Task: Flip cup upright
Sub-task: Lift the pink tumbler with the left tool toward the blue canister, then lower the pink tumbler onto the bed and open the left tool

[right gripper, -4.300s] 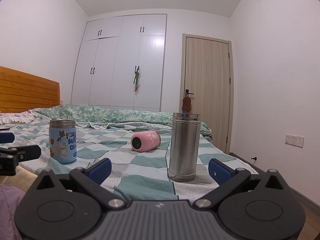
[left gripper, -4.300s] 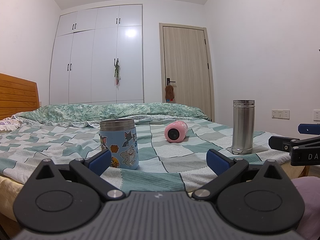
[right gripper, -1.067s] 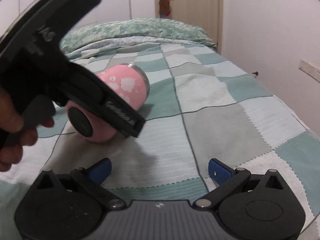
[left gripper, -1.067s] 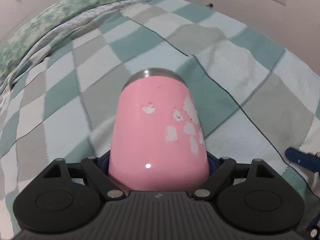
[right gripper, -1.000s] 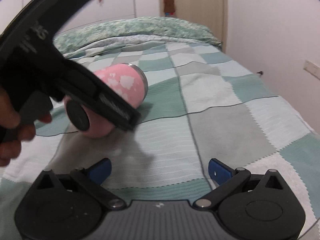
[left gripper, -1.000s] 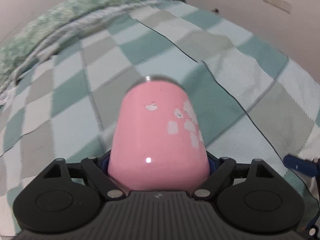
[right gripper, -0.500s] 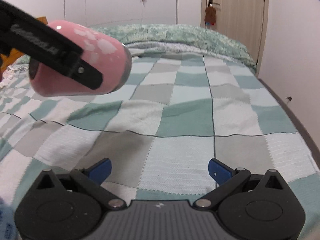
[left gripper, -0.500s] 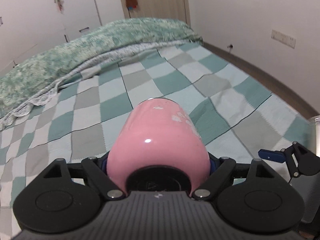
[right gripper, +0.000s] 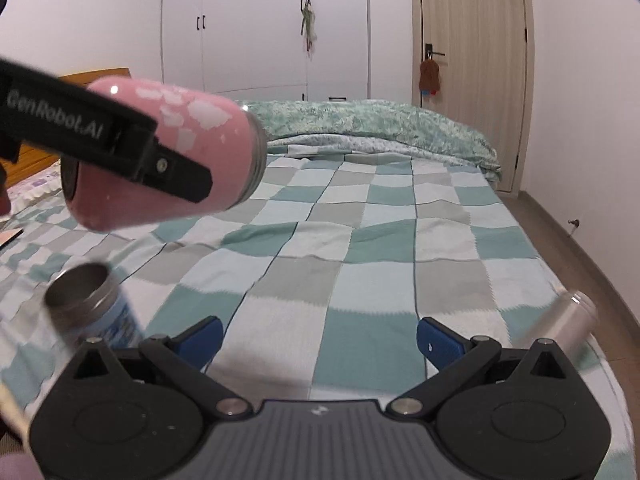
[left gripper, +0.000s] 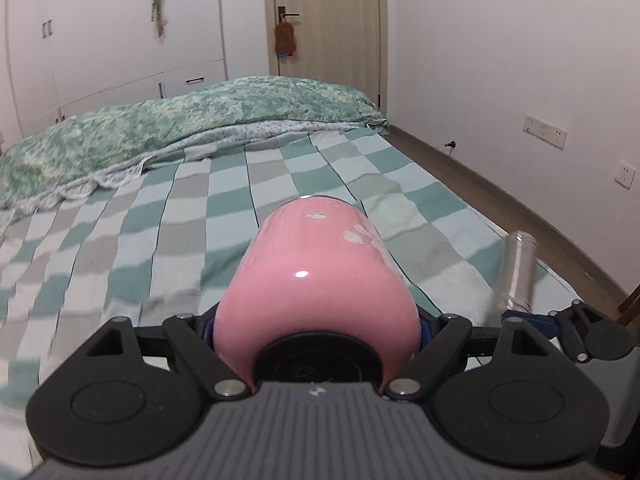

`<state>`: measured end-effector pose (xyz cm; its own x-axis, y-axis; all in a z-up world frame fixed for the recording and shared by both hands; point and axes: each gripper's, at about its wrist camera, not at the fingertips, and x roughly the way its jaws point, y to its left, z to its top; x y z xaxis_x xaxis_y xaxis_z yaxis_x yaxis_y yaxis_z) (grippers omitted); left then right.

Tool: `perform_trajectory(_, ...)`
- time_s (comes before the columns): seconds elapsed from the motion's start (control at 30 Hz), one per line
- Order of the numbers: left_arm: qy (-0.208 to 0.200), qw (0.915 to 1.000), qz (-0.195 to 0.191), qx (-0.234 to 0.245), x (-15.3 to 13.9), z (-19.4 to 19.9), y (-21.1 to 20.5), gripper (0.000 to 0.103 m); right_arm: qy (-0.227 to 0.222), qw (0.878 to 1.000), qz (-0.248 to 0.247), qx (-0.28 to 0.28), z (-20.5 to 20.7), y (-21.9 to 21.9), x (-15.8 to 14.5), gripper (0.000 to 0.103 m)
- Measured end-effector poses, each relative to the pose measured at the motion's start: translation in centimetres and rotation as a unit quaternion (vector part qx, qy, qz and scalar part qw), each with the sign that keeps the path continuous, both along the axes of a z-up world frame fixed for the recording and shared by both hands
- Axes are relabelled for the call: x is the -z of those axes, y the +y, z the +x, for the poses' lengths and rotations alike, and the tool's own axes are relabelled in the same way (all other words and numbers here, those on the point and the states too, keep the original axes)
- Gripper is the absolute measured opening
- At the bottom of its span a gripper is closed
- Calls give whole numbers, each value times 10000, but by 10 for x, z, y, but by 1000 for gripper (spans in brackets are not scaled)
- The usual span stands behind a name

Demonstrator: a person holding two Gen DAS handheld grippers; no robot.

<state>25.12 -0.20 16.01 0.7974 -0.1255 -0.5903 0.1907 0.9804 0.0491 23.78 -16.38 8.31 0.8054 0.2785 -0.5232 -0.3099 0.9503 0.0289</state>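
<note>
Cup clamped sideways in left hand-held gripper above bed, right hand-held gripper wide open, empty.

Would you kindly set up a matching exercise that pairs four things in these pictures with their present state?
Things:
1. pink cup
2. blue cartoon cup
3. right gripper
4. brown pouch

States:
A. jaws apart, holding nothing
B. hanging from the door handle
C. held in the air on its side by the left gripper
D. standing on the bed, mouth open

Pairs: 1-C, 2-D, 3-A, 4-B
</note>
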Motion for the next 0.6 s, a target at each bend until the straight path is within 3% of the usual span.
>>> perform_trajectory(0.23,-30,9992,-275,-279,52,-49,-25,85,-47,9999,-162,20,-60,-32,20,103)
perform_trajectory(0.43,-250,9962,-429,-718,116,-49,-45,85,-96,9991,-410,5,-82,-56,42,103)
perform_trajectory(0.6,151,9927,-661,-996,164,-43,-45,85,-85,9978,-659,-67,-92,-69,62,103)
